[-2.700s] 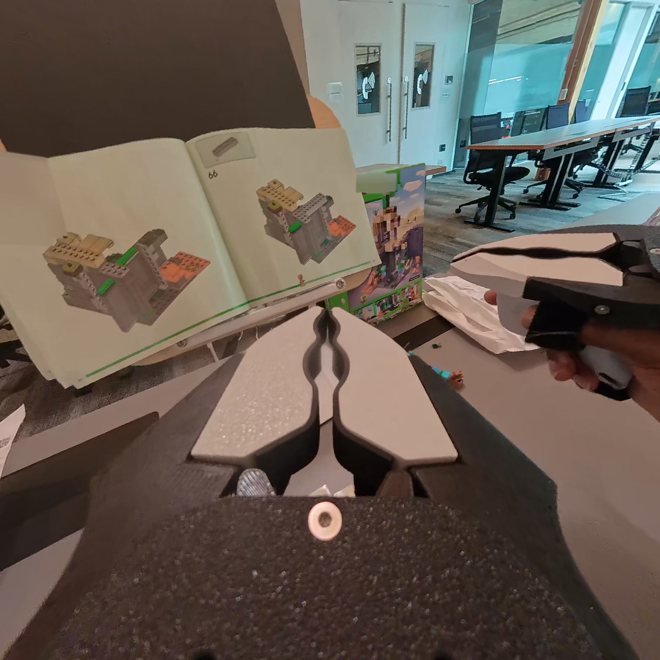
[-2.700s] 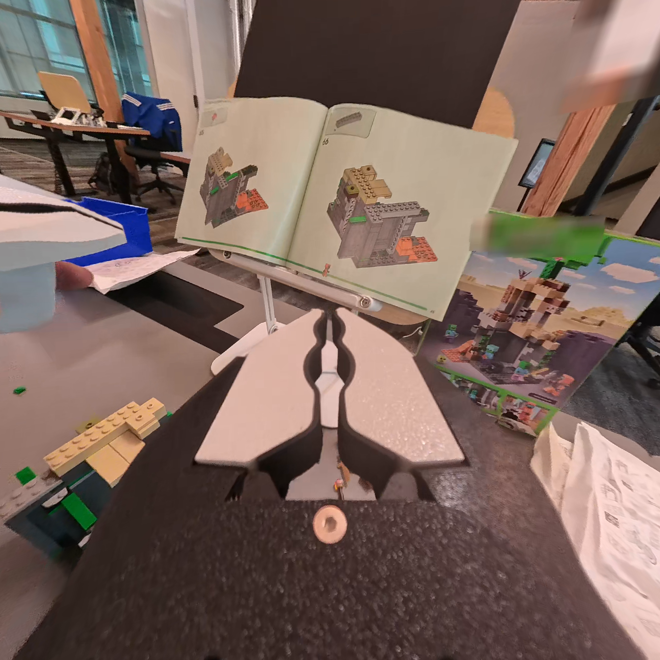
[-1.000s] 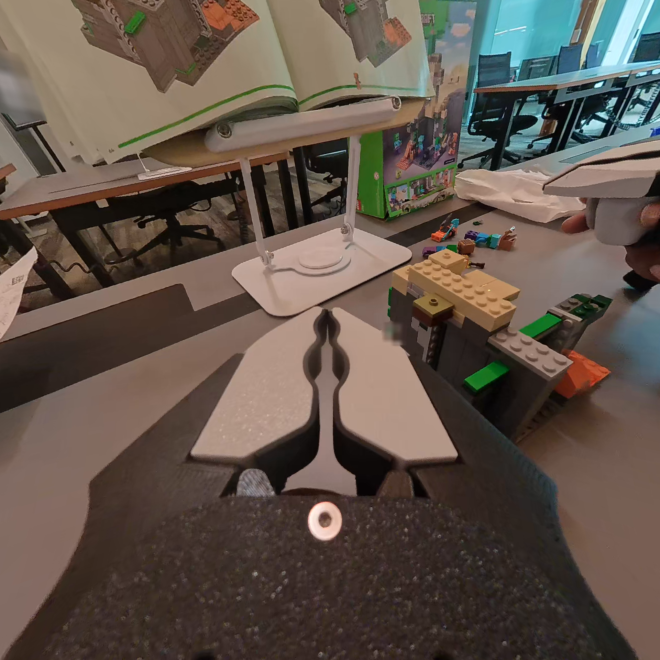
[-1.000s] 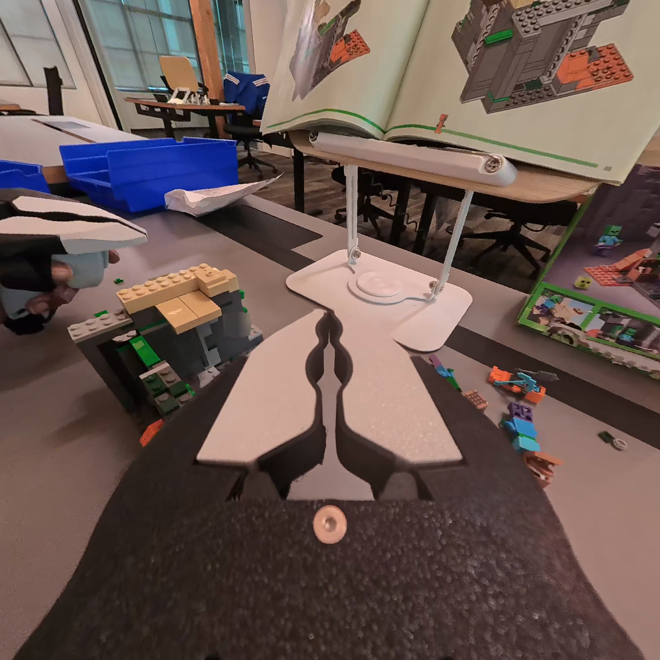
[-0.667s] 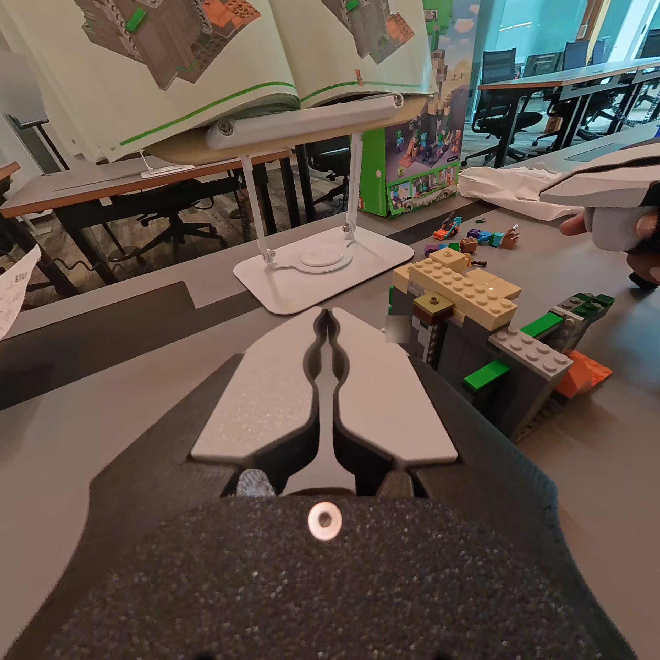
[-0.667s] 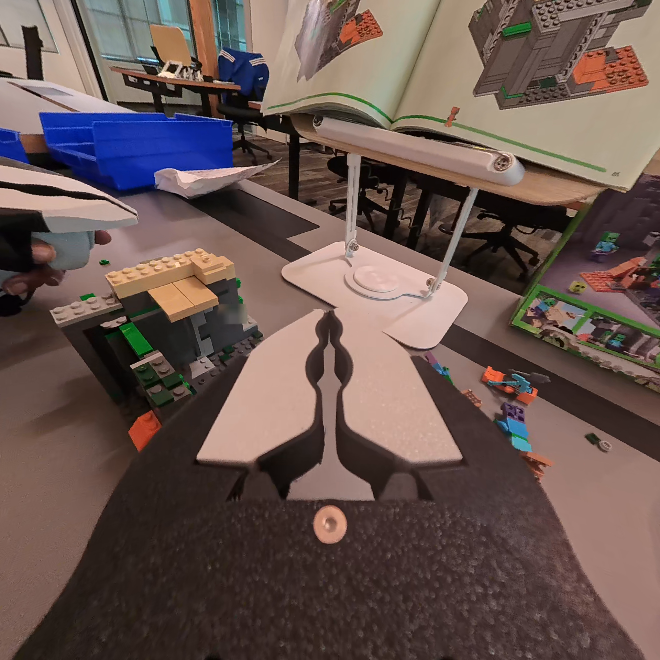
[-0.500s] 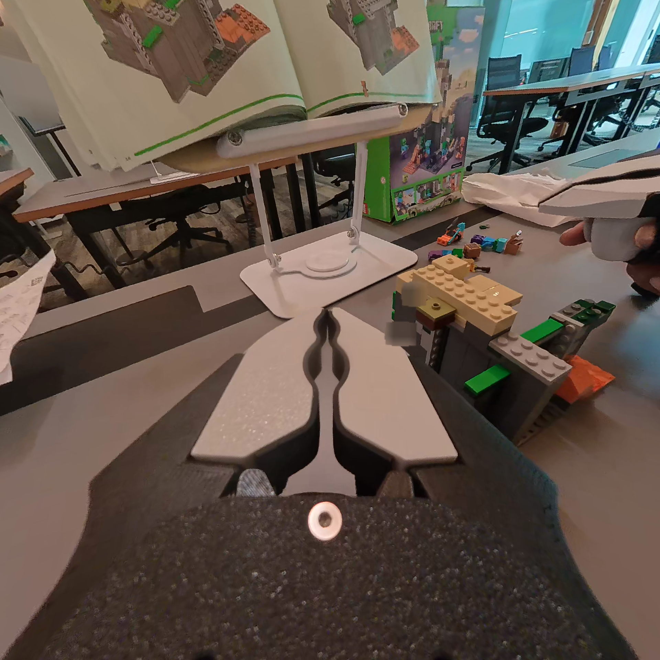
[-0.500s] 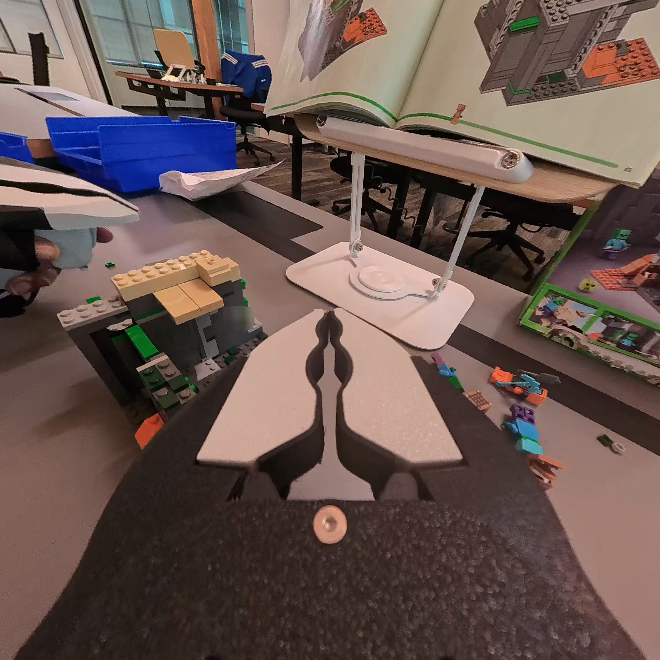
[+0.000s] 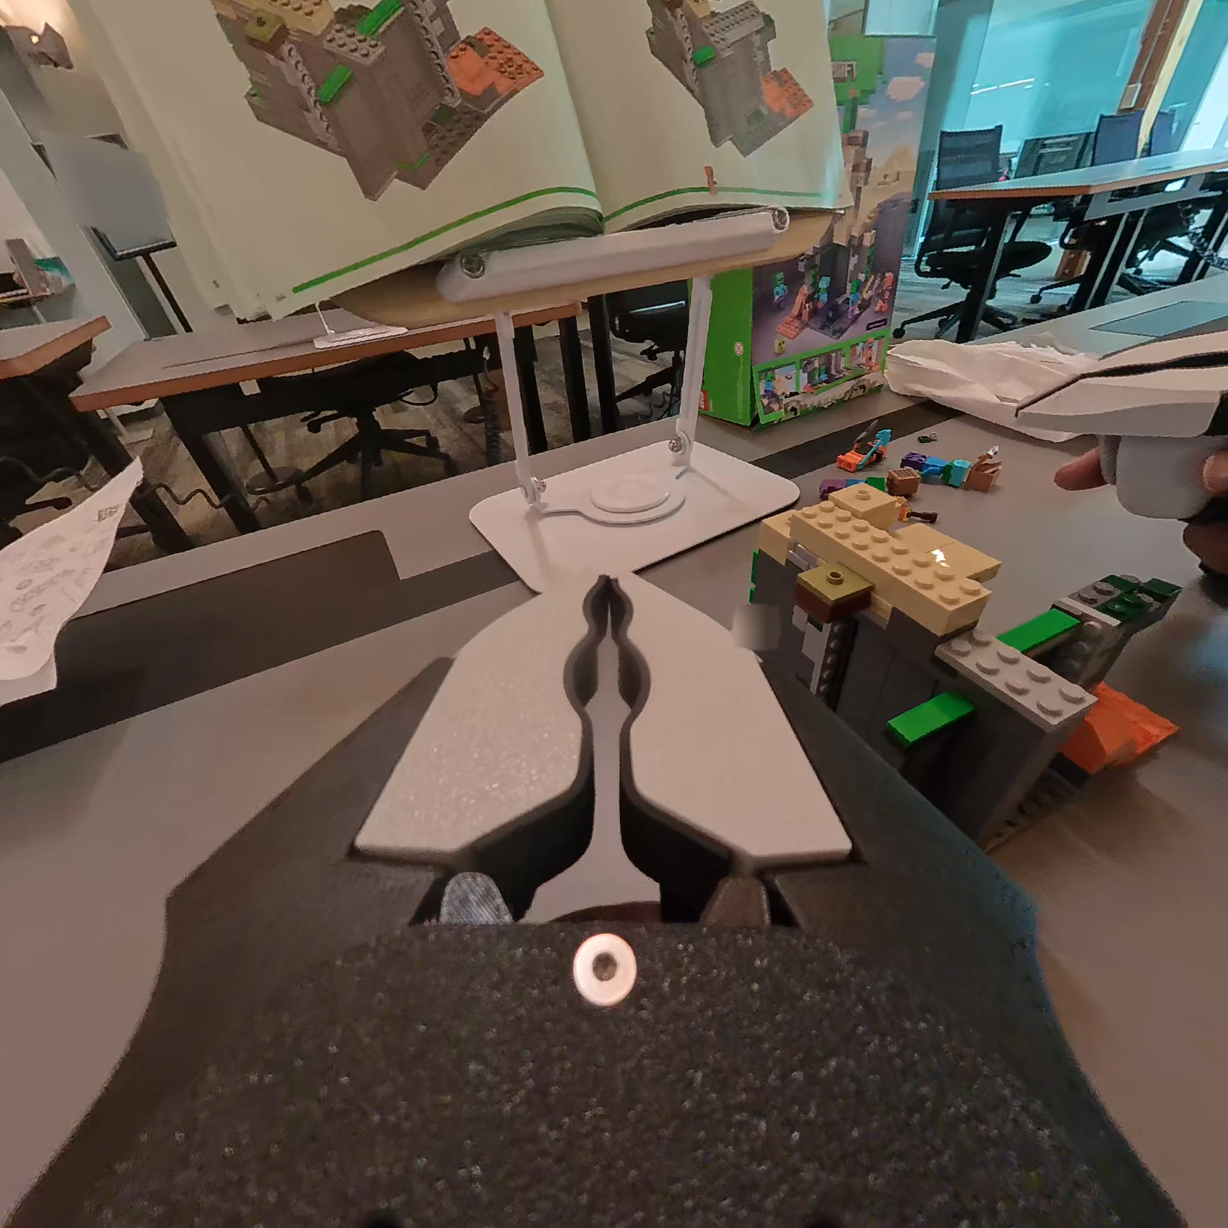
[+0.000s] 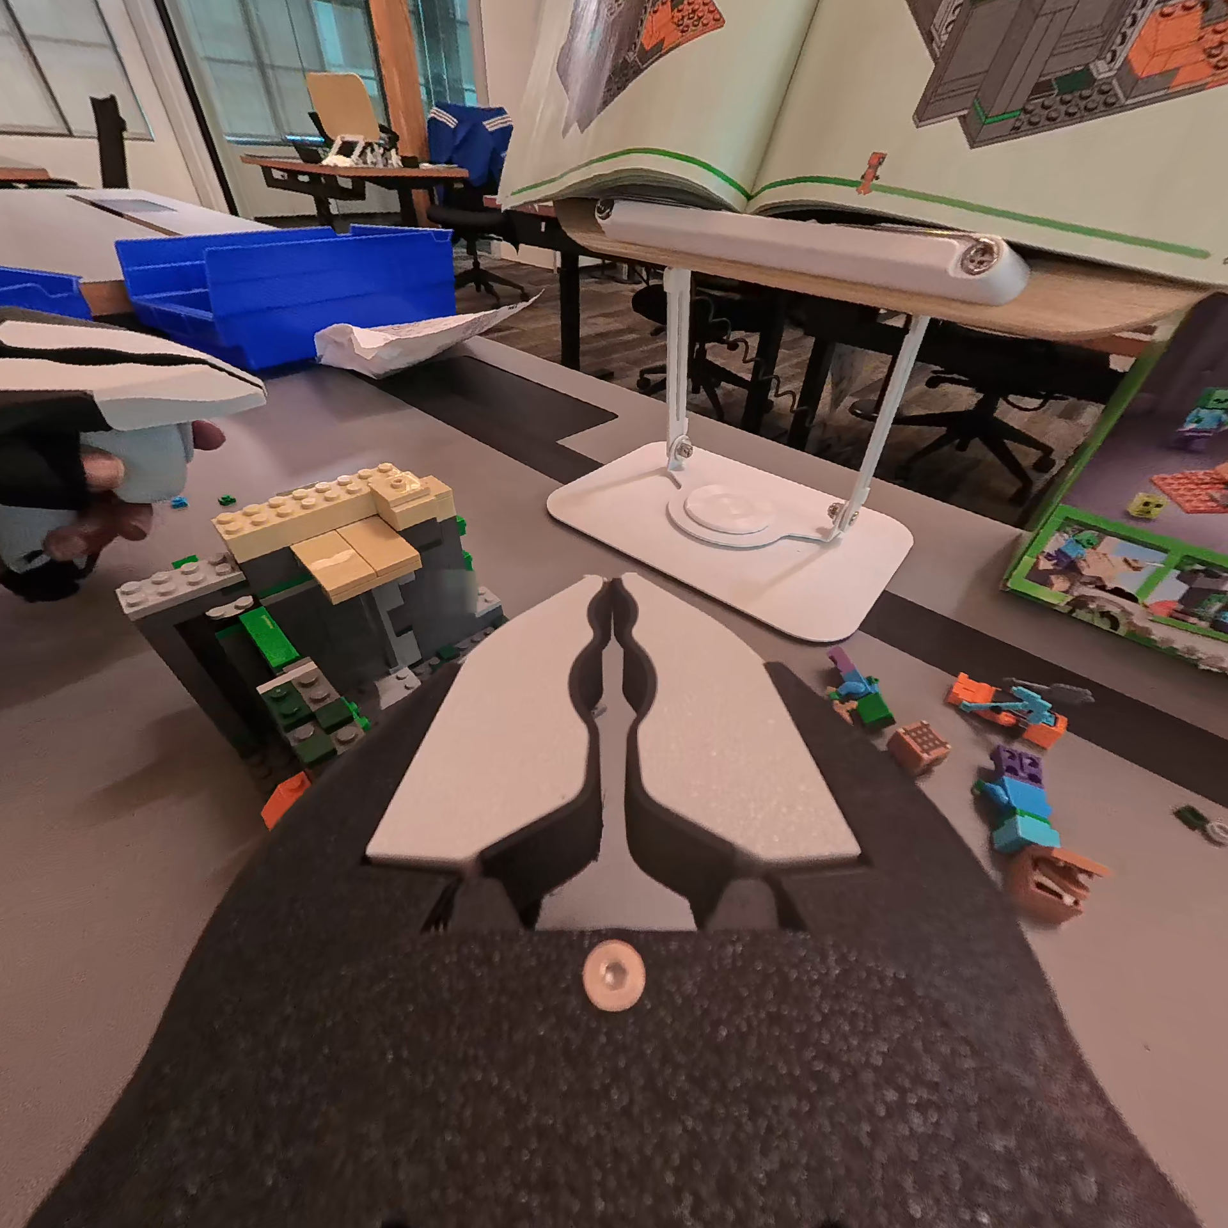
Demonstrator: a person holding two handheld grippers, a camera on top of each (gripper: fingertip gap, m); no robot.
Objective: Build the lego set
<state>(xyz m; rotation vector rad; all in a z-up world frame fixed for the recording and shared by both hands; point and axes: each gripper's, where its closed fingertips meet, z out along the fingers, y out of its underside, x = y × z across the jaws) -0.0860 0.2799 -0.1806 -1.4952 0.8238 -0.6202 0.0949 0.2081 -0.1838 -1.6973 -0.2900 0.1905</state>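
While the left gripper hangs low over the grey table, its two pale fingers are pressed tip to tip with nothing between them. Just to its right in the left wrist view stands the partly built lego model: dark grey walls, a tan studded roof, green plates and an orange plate at its far lower corner. Beyond the fingertips sits the white book stand, carrying the open instruction booklet at the top of the view. Behind the stand is the green set box, and near it on the table lie small loose figures and pieces. At the right edge the right gripper shows, held in a hand, with crumpled white paper behind it.

From the right wrist view, the right gripper is likewise closed tip to tip and empty. The lego model stands to its left, close beside the finger. The book stand is ahead, the booklet above it. Loose figures lie to the right, the set box farther right. Blue bins and crumpled paper sit at the back left, and the left gripper enters at the left edge.
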